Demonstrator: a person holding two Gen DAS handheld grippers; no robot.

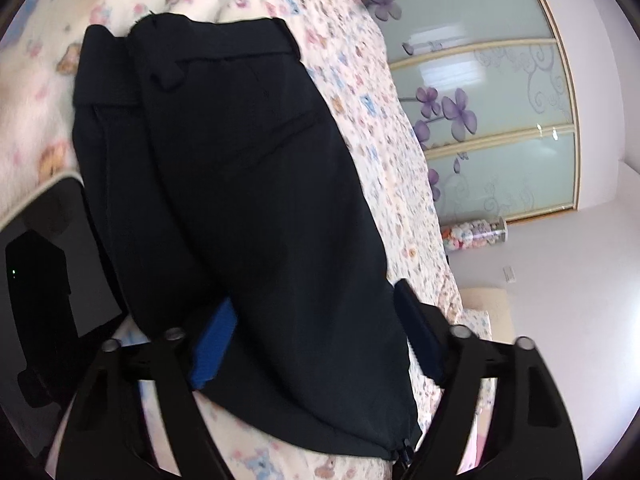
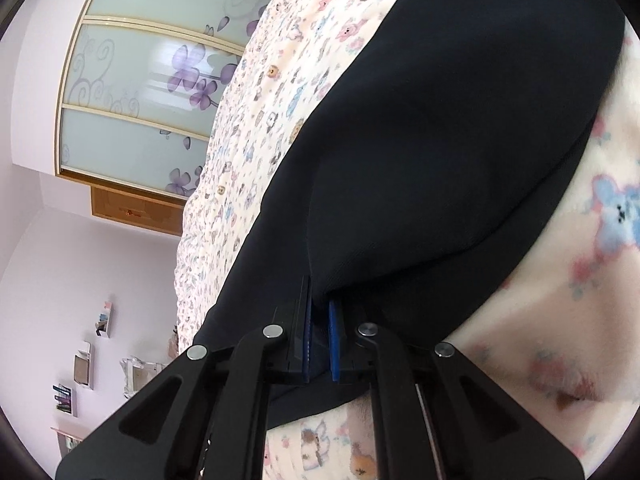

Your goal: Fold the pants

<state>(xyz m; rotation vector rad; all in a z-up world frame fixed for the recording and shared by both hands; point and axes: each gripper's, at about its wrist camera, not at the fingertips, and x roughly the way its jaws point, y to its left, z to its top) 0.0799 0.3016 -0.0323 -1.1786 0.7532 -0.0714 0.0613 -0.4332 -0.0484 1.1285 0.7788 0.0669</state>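
- Right gripper point(image 2: 320, 344) is clenched on a fold of the black pants point(image 2: 440, 140), its blue pads point(image 2: 335, 344) pinching cloth near the hem at 6 o'clock in its view.
- Left gripper point(image 1: 316, 344) stands released; the pants' point(image 1: 240, 200) leg end lies between its pads point(image 1: 212, 344) without being pressed.
- We see the pants spread on the floral bedsheet point(image 1: 380, 120), waistband point(image 1: 224, 40) toward 12 o'clock.
- We judge the fabric light, soft and limp, somewhat smooth, so it will sag and slide.
- We would grip both layers at the hem corners, well inside the edge.
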